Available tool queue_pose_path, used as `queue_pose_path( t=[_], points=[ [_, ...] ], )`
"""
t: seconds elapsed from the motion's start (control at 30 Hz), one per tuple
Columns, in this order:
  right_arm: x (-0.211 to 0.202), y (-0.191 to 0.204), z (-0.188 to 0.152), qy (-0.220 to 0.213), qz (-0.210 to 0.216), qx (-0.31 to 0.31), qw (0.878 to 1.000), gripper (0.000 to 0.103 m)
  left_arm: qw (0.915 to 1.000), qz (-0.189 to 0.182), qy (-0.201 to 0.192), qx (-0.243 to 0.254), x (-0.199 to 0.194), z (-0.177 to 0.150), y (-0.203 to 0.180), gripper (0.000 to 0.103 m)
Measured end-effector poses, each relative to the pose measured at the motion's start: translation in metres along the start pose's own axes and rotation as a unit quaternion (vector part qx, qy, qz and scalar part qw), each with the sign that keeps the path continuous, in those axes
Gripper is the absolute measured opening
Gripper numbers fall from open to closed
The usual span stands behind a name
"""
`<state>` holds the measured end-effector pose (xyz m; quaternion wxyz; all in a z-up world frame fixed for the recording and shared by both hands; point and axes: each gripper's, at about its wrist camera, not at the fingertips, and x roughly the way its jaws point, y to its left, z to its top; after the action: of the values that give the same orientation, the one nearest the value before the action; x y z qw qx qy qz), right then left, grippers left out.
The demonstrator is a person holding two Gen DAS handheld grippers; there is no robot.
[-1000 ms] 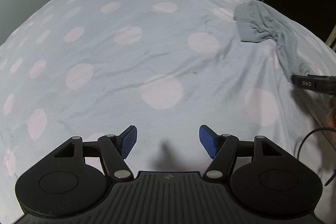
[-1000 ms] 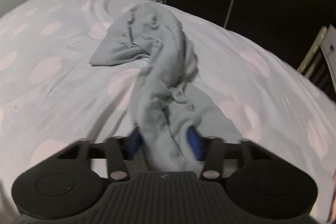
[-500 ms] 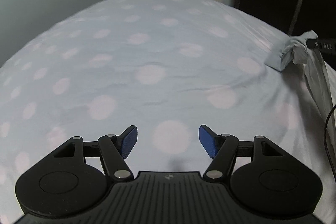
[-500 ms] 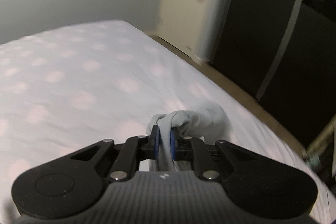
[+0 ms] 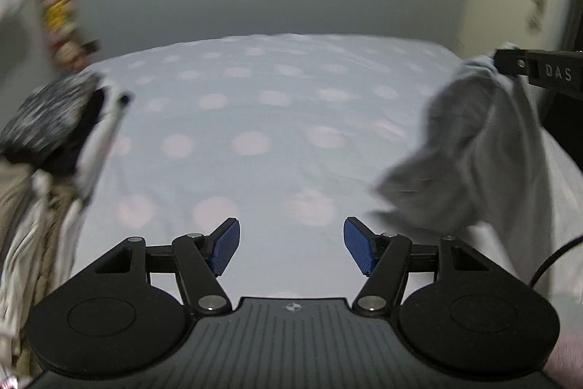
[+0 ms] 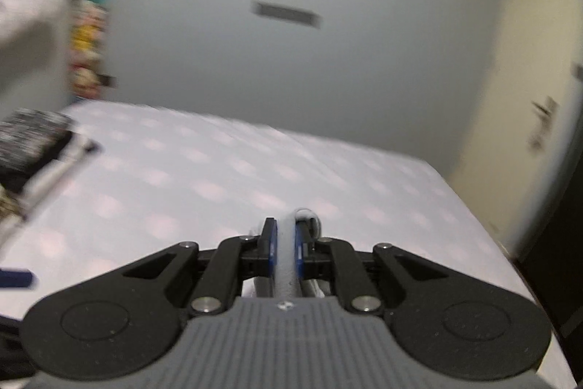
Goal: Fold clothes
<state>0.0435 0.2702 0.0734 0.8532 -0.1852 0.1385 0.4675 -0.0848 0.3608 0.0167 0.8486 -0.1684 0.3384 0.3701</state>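
A grey garment [image 5: 466,152] hangs crumpled above the right side of the bed [image 5: 255,119], which has a pale blue sheet with pink dots. My right gripper [image 6: 284,243] is shut on a bunched fold of that garment [image 6: 286,265]; in the left wrist view its black tip [image 5: 510,64] holds the cloth's top. My left gripper [image 5: 291,243] hovers over the near part of the bed, to the left of the hanging cloth. Its jaws stand wide and are closing slightly, with nothing between the blue pads.
A blurred pile of other clothes [image 5: 43,141] lies at the bed's left edge, also seen in the right wrist view [image 6: 29,133]. A grey wall stands behind the bed, with a door [image 6: 539,133] to the right. A black cable [image 5: 554,261] runs at the lower right.
The right gripper closed on the grey garment and lifted it off the bed; it now hangs. Both grippers rose and swung, so the wall and the clothes pile came into view.
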Motion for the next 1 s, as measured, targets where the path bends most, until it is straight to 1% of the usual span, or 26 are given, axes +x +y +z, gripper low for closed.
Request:
queue_pose_path(
  t=[0.07, 0.17, 0.2, 0.3, 0.37, 0.4, 0.43, 0.5, 0.57, 0.67, 0.73, 0.83, 0.87, 1.0],
  points=[
    [-0.003, 0.036, 0.016, -0.020, 0.035, -0.010, 0.999, 0.011, 0.9995, 0.008, -0.008, -0.029, -0.006, 0.002, 0.025, 0.075],
    [-0.008, 0.077, 0.033, -0.038, 0.084, -0.014, 0.996, 0.010, 0.9982, 0.026, -0.013, -0.052, -0.005, 0.003, 0.053, 0.075],
    [-0.008, 0.086, 0.035, -0.039, 0.095, -0.015, 0.995, 0.010, 0.9977, 0.031, -0.014, -0.059, -0.004, 0.002, 0.063, 0.075],
    [0.000, 0.109, 0.029, -0.030, 0.098, -0.026, 0.994, 0.009, 0.9965, 0.039, -0.007, -0.074, 0.001, 0.000, 0.082, 0.075],
    [0.016, 0.111, 0.017, -0.009, 0.090, -0.025, 0.996, 0.008, 0.9960, 0.044, 0.001, -0.078, 0.008, -0.006, 0.087, 0.075],
    [0.026, 0.109, 0.008, 0.000, 0.072, -0.030, 0.997, 0.007, 0.9959, 0.046, 0.007, -0.077, 0.012, -0.010, 0.088, 0.075],
    [0.035, 0.107, -0.002, 0.009, 0.054, -0.034, 0.998, 0.000, 0.9959, 0.047, 0.012, -0.076, 0.017, -0.012, 0.089, 0.075],
    [0.053, 0.103, -0.020, 0.027, 0.018, -0.043, 0.999, 0.000, 0.9961, 0.049, 0.023, -0.069, 0.030, -0.018, 0.087, 0.075],
    [0.067, 0.085, -0.045, 0.053, -0.012, -0.048, 0.997, 0.000, 0.9966, 0.046, 0.033, -0.059, 0.045, -0.022, 0.084, 0.075],
    [0.083, 0.057, -0.083, 0.108, -0.036, -0.038, 0.993, 0.000, 0.9974, 0.035, 0.045, -0.044, 0.067, -0.028, 0.082, 0.075],
    [0.087, 0.045, -0.103, 0.135, -0.030, -0.031, 0.990, 0.000, 0.9976, 0.029, 0.051, -0.036, 0.080, -0.032, 0.082, 0.075],
    [0.090, 0.046, -0.123, 0.149, -0.009, -0.034, 0.988, 0.000, 0.9973, 0.024, 0.062, -0.029, 0.097, -0.038, 0.083, 0.075],
    [0.092, 0.049, -0.128, 0.152, -0.001, -0.036, 0.988, 0.001, 0.9971, 0.025, 0.066, -0.028, 0.102, -0.041, 0.085, 0.075],
    [0.103, 0.082, -0.128, 0.148, 0.045, -0.044, 0.987, 0.005, 0.9961, 0.036, 0.077, -0.024, 0.114, -0.049, 0.096, 0.075]
  ],
)
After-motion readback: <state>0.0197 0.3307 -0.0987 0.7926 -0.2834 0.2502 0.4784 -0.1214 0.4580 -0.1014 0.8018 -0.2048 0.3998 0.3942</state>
